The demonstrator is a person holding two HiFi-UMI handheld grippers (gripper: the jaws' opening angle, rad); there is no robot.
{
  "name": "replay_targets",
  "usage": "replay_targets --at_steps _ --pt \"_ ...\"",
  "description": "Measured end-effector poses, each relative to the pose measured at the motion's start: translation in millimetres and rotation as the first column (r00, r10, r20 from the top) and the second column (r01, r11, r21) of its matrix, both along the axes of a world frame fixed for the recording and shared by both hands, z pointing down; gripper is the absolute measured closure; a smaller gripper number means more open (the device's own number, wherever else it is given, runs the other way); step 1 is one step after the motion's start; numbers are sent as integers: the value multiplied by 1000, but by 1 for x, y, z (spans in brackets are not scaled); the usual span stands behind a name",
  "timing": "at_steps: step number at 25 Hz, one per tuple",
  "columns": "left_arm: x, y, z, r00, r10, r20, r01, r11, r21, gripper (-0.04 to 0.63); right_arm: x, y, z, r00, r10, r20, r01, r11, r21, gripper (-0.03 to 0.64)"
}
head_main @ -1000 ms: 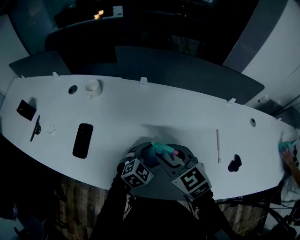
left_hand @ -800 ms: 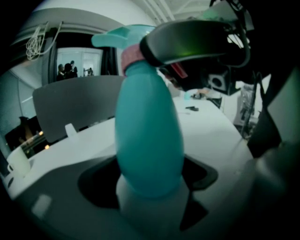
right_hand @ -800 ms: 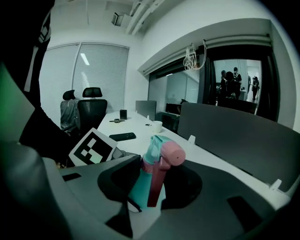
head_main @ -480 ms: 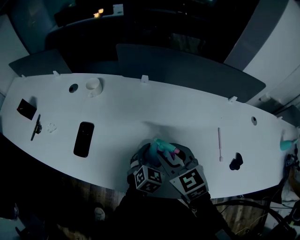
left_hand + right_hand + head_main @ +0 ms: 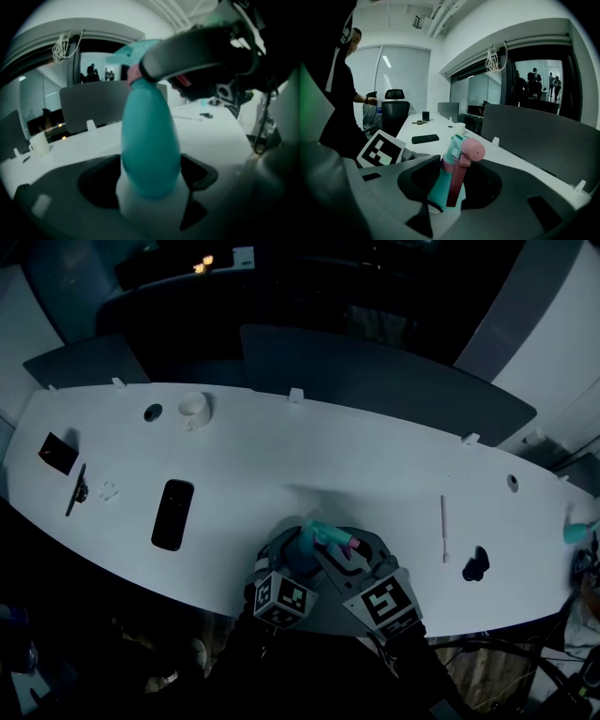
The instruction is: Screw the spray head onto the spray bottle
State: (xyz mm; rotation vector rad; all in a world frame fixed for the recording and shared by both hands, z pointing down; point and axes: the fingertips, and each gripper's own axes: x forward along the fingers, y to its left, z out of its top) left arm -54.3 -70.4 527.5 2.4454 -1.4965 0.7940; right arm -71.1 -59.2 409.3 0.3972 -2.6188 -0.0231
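Teal spray bottle (image 5: 150, 136) upright — left tool (image 5: 151, 185) grips it, right tool (image 5: 447, 187) grips spray head (image 5: 468, 150).

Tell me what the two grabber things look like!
The left gripper and the right gripper are both dark grey, with broad curved jaws. Each carries a cube covered in black-and-white square markers.

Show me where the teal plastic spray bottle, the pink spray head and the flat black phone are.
teal plastic spray bottle (image 5: 150, 140): left gripper view, middle of its body.
pink spray head (image 5: 472, 149): right gripper view, its rounded top.
flat black phone (image 5: 172, 514): head view, centre of its face.
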Motion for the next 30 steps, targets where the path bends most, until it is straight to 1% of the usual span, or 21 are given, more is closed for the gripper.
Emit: replay_targets --at_steps 2,3,4,6,7,8,9,11,13,14,15,16,17,18,20,23,24,25,27,28,30 --pt "-6 7 -6 999 42 -23 -41 999 31 189 0 0 1 1000 -16 -5 16 1000 -1 477" --pt "-10 12 -9 996 69 -52 -67 997 40 189 1 0 2 1000 -29 -10 29 1000 -2 477" --pt "-12 16 -12 989 107 -100 -103 994 41 189 1 1 3 999 -43 -11 43 999 -3 477" --pt "-12 23 -14 954 205 -221 -204 979 25 189 0 1 0 998 -69 2 69 998 -10 477" --pt "-11 23 -15 933 256 -254 -260 965 17 189 0 0 -1 997 -82 8 82 996 -15 477" --pt "-9 22 -16 916 309 -257 -317 948 10 189 1 0 0 995 -96 8 96 995 -20 477" --pt "-6 20 -15 900 364 -239 -374 927 2 189 2 0 1 994 -111 3 111 994 -22 477" --pt "0 15 -12 860 472 -192 -484 875 -17 189 3 0 5 990 -137 -13 137 990 -25 477" --pt "7 11 -9 817 547 -180 -561 827 -33 190 2 0 7 988 -152 -13 152 988 -31 477" --pt "10 9 -9 801 569 -183 -584 811 -36 192 3 0 7 988 -155 -10 155 987 -37 477" --pt "11 8 -8 792 582 -188 -597 801 -35 206 3 0 7 988 -157 -8 157 987 -45 477" --pt "13 6 -9 788 585 -191 -601 799 -32 207 4 -1 7 987 -158 -10 157 986 -50 477" --pt "14 5 -9 793 579 -191 -593 804 -26 210 5 -2 8 988 -156 -12 156 986 -53 477" --pt "14 3 -10 805 561 -191 -575 818 -18 213 5 -3 7 988 -151 -13 150 987 -52 477" --pt "15 -2 -11 849 491 -195 -500 866 5 215 5 -5 5 992 -127 -12 127 991 -42 477" --pt "14 -8 -15 929 312 -198 -310 950 39 216 5 -7 0 997 -80 -15 80 997 -9 477" --pt "12 -9 -16 950 244 -196 -240 970 44 216 6 -7 0 998 -63 -12 63 998 2 477" --pt "11 -9 -17 965 178 -194 -173 984 45 216 7 -7 -1 999 -46 -7 46 999 16 477" --pt "9 -10 -16 980 56 -192 -48 998 46 218 8 -6 -1 1000 -9 -2 9 998 55 477" --pt "8 -10 -14 982 0 -190 9 999 47 218 8 -5 0 1000 10 -2 -9 997 78 477" --pt "7 -11 -11 978 -105 -182 114 993 43 218 8 -5 1 999 43 -4 -42 993 114 477"
